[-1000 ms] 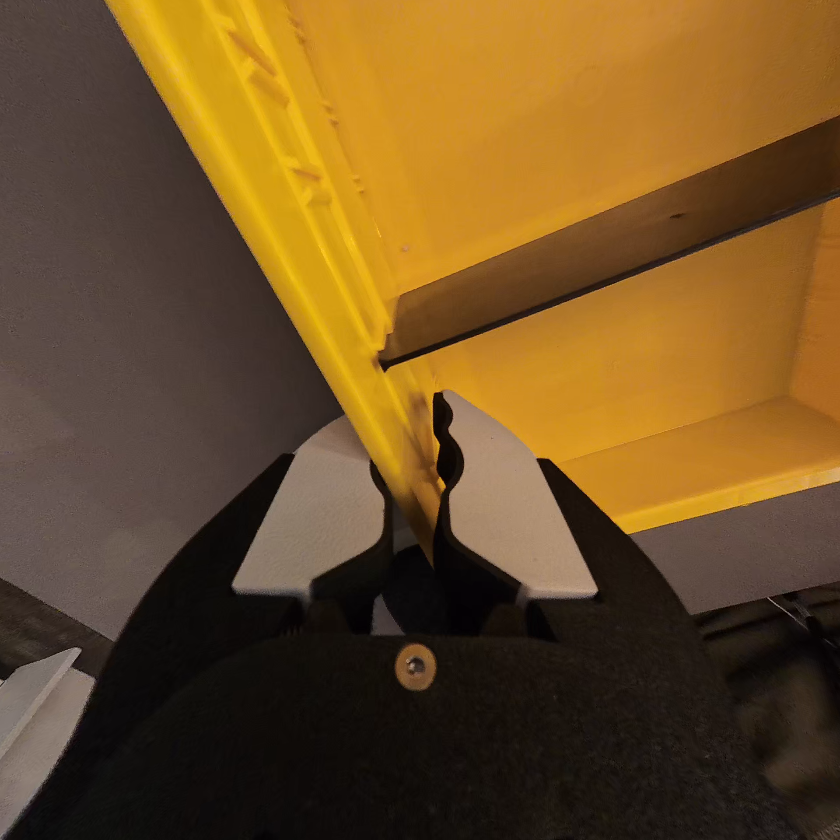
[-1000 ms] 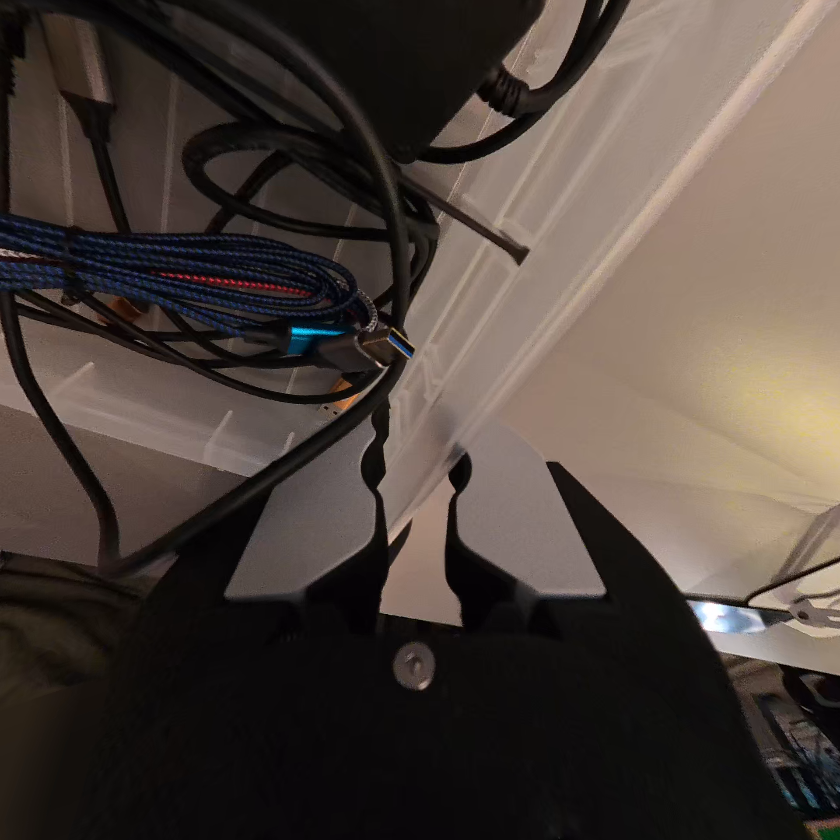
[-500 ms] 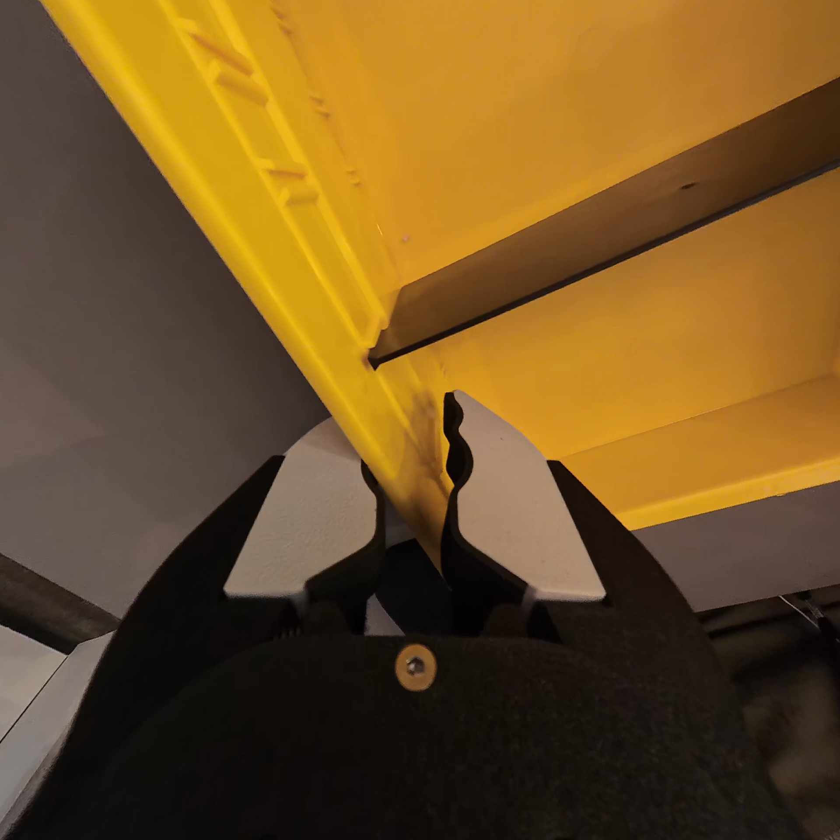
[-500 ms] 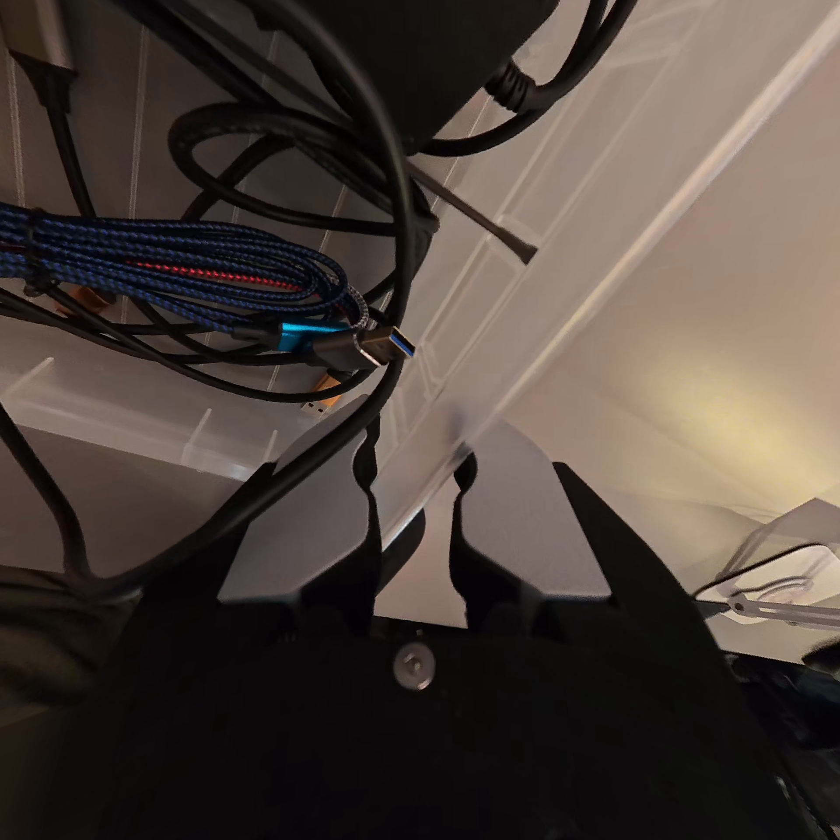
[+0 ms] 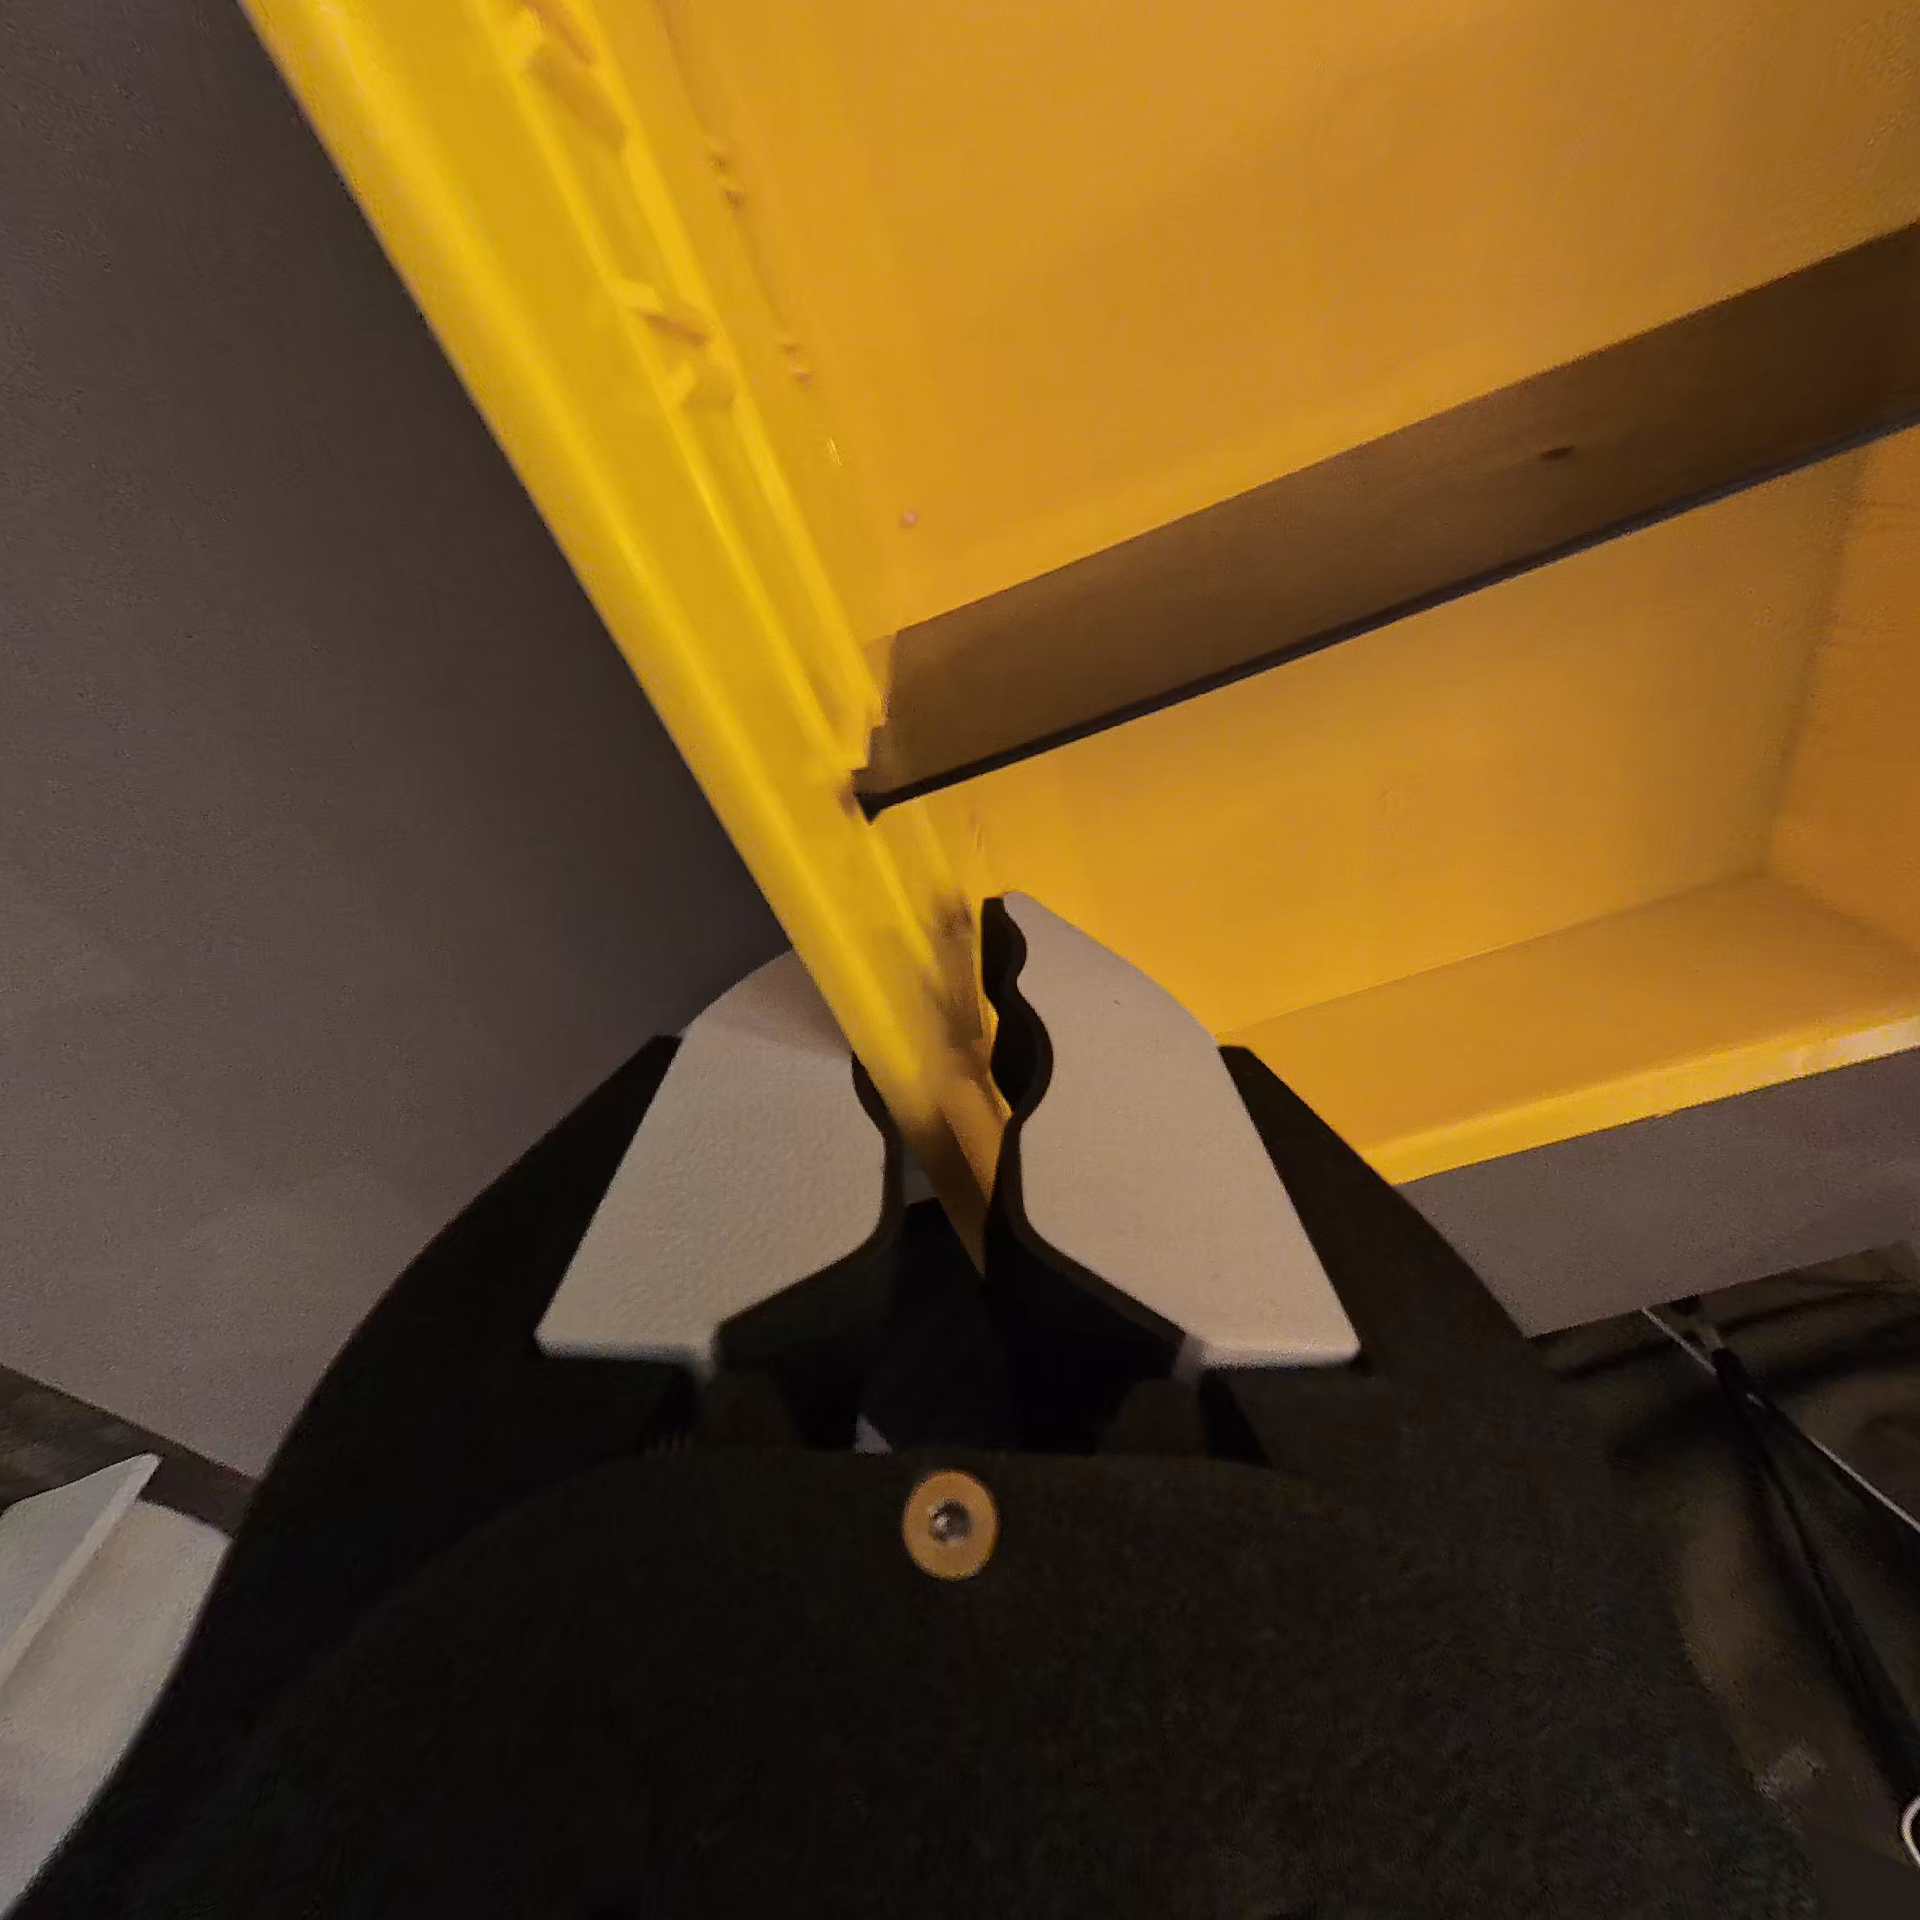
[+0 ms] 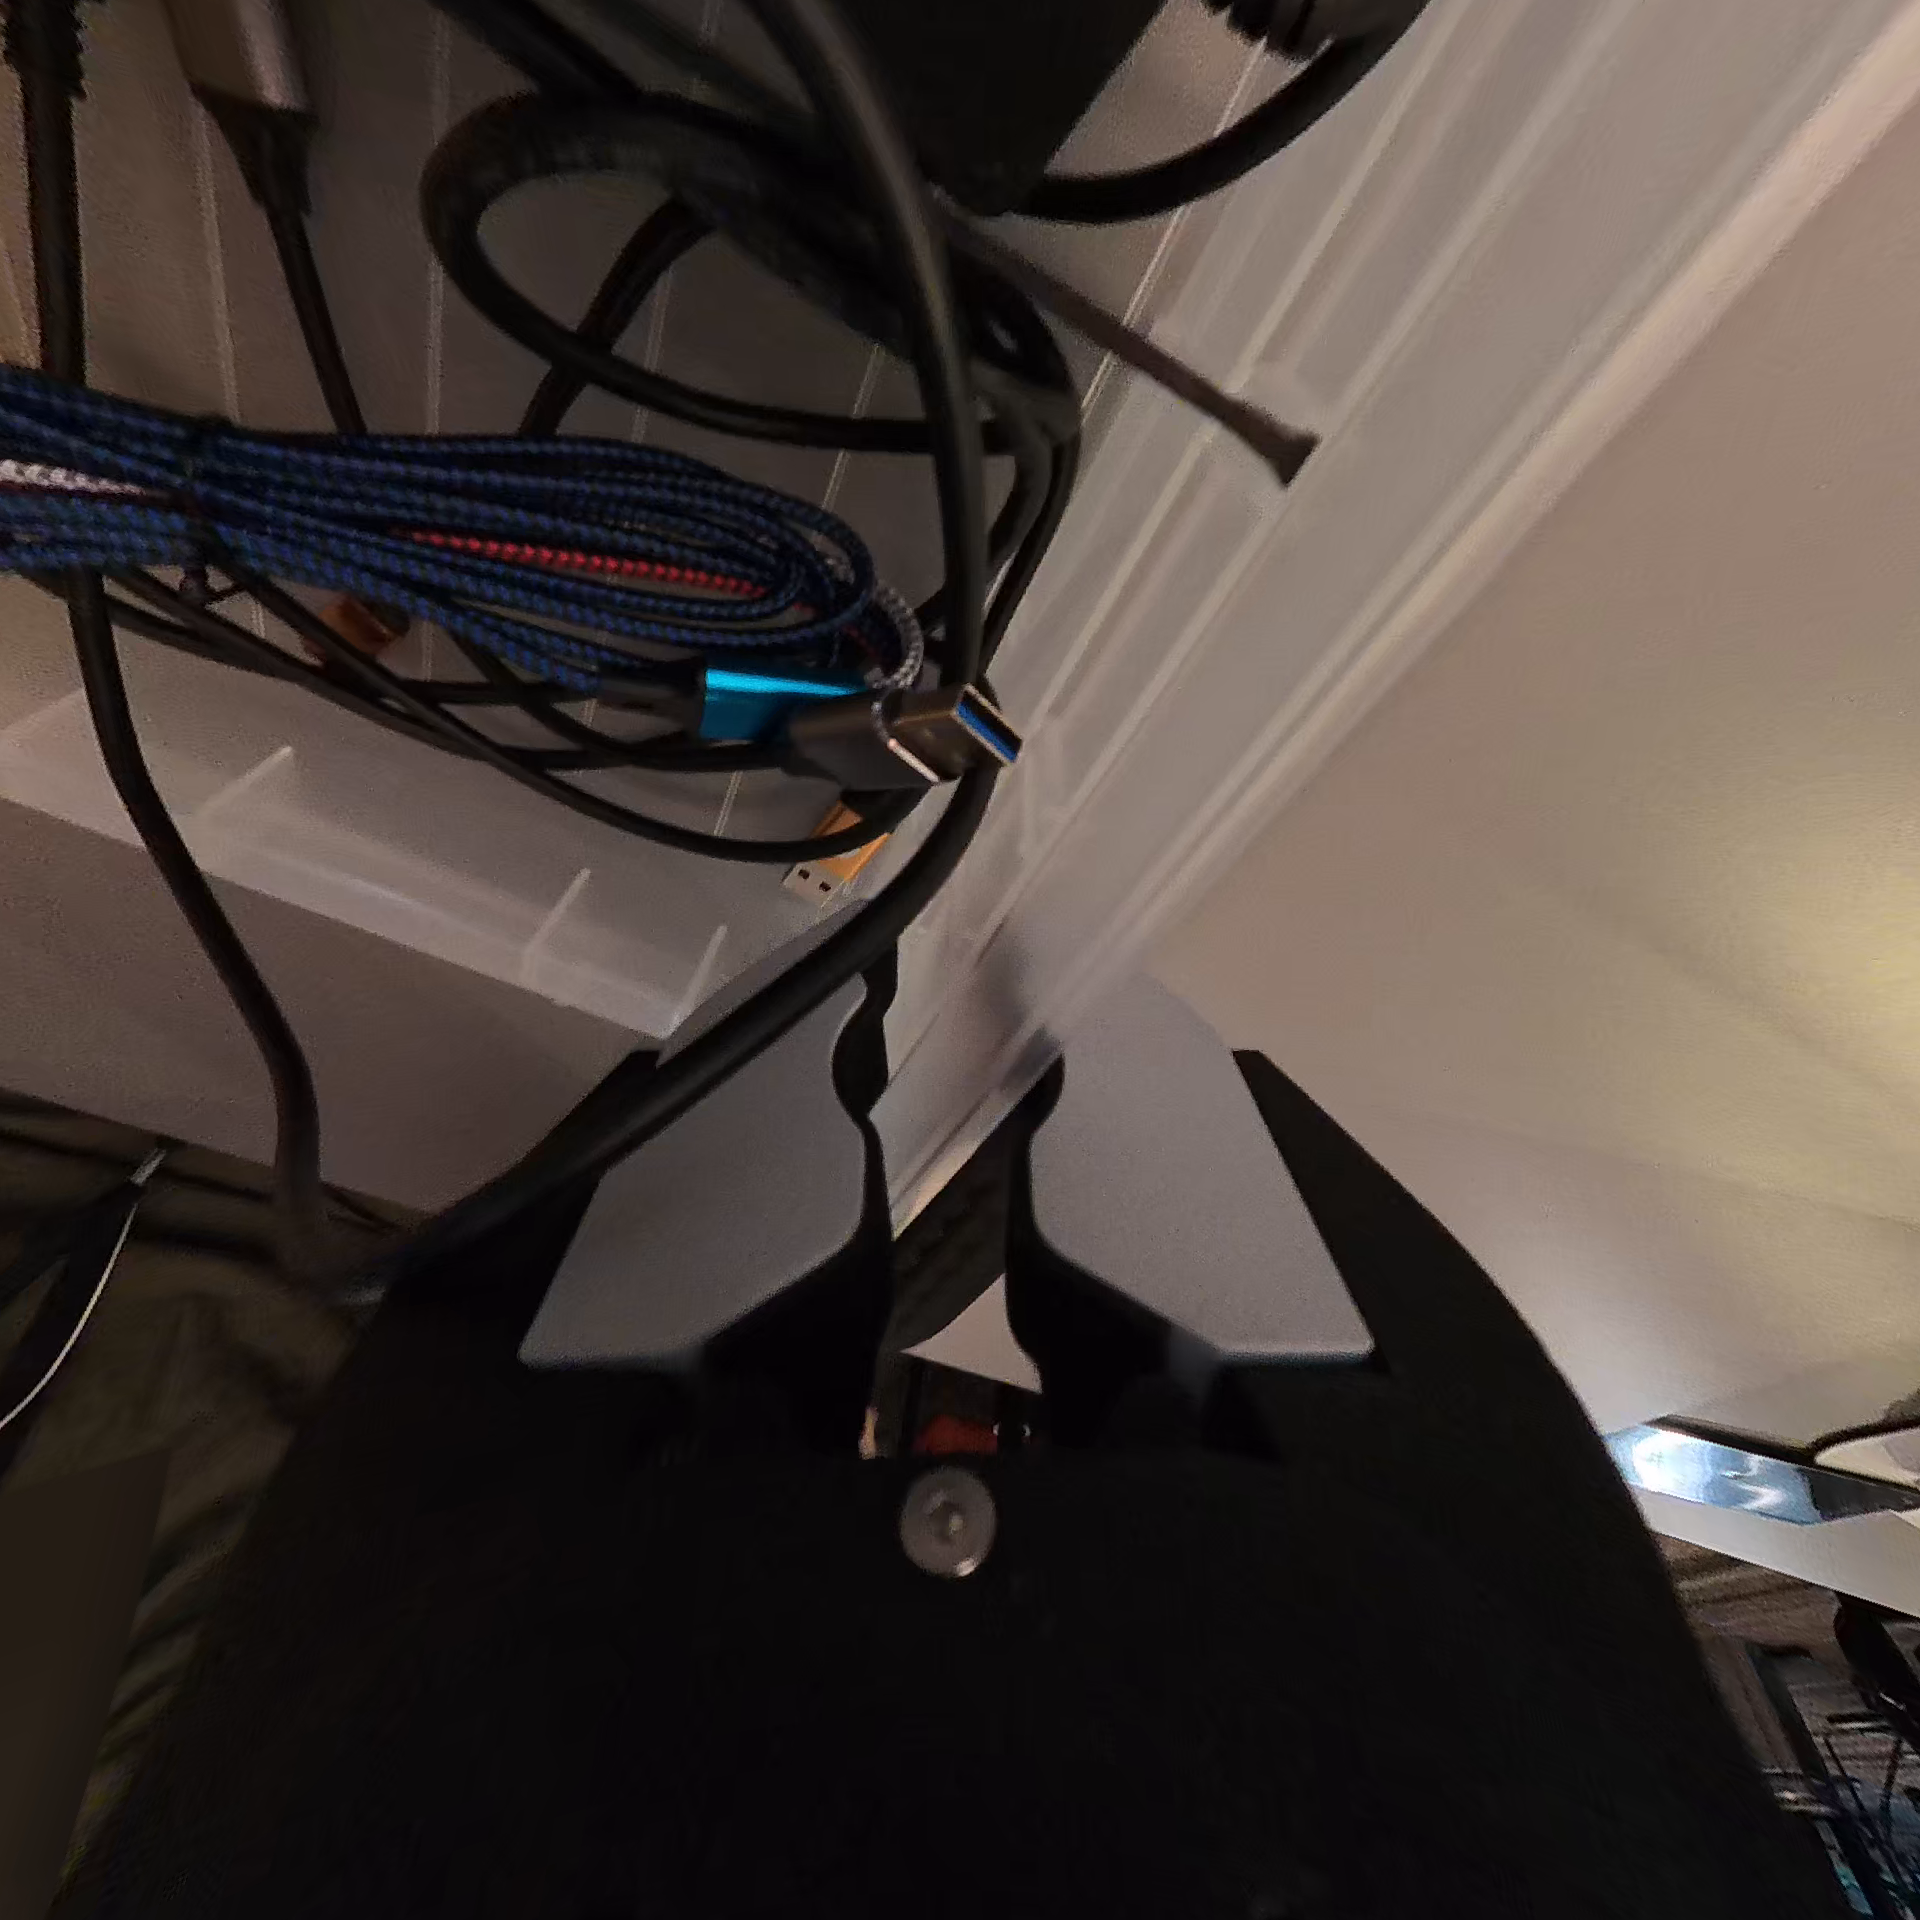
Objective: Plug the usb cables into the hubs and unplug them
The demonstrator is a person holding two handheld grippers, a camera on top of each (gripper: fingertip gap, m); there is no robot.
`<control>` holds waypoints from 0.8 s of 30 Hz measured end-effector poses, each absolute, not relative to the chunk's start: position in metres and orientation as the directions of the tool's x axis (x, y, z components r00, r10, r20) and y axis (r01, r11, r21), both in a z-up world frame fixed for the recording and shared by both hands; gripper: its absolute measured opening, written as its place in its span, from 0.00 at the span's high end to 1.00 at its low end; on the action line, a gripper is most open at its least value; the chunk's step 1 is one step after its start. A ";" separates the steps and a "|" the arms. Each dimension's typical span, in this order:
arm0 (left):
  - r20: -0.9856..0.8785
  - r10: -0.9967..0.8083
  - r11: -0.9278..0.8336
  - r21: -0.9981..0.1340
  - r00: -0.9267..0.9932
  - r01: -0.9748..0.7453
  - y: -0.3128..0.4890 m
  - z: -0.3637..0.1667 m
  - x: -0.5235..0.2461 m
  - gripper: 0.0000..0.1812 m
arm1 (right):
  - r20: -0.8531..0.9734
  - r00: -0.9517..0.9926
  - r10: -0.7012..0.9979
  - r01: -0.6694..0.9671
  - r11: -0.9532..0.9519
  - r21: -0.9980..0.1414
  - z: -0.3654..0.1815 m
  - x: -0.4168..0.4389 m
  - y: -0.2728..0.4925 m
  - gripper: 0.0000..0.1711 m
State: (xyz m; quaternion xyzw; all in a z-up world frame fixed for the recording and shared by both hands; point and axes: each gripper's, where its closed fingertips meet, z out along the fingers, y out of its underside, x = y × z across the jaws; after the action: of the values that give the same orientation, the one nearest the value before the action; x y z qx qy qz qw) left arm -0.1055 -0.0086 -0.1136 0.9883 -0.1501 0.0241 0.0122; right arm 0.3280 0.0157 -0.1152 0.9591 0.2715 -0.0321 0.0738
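Gripping the yellow bin (image 5: 1351,312) by its rim, the left tongs (image 5: 951,1049) carry it — the right tongs (image 6: 961,1081) pinch the clear bin (image 6: 1195,582) wall likewise, usb cables (image 6: 468,520) heaped inside, probably for moving both onto the bench.

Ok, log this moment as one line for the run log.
left gripper: shut on yellow bin rim | right gripper: shut on clear bin rim | usb cables: inside clear bin, unplugged

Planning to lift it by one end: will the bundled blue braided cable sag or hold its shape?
The blue braided cable bundle would probably sag; its strands curve loosely. The tie near its left end should keep the loops together. Its plug ends may dangle.
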 end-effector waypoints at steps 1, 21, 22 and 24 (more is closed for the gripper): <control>0.045 -0.308 -0.951 0.028 0.950 -0.309 -0.011 -0.114 -0.105 0.93 | -0.109 0.849 0.518 0.528 -0.839 0.129 -0.115 0.328 0.014 0.89; 0.075 -0.316 -0.948 -0.058 0.946 -0.312 -0.006 -0.100 -0.115 0.94 | -0.102 0.853 0.513 0.504 -0.858 -0.098 -0.068 0.341 0.012 0.86; 0.069 -0.318 -0.947 -0.077 0.946 -0.312 -0.006 -0.096 -0.117 0.94 | -0.085 0.858 0.506 0.496 -0.861 -0.115 -0.063 0.343 0.011 0.86; 0.058 -0.319 -0.943 -0.119 0.946 -0.310 -0.006 -0.086 -0.119 0.93 | -0.015 0.876 0.483 0.475 -0.867 -0.153 -0.052 0.354 0.012 0.86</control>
State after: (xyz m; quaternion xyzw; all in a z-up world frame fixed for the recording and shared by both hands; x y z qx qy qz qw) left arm -0.1189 -0.0056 -0.0861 0.9849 -0.1596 0.0382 -0.0544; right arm 0.3540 0.0117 -0.0521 0.9657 0.2479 -0.0264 -0.0726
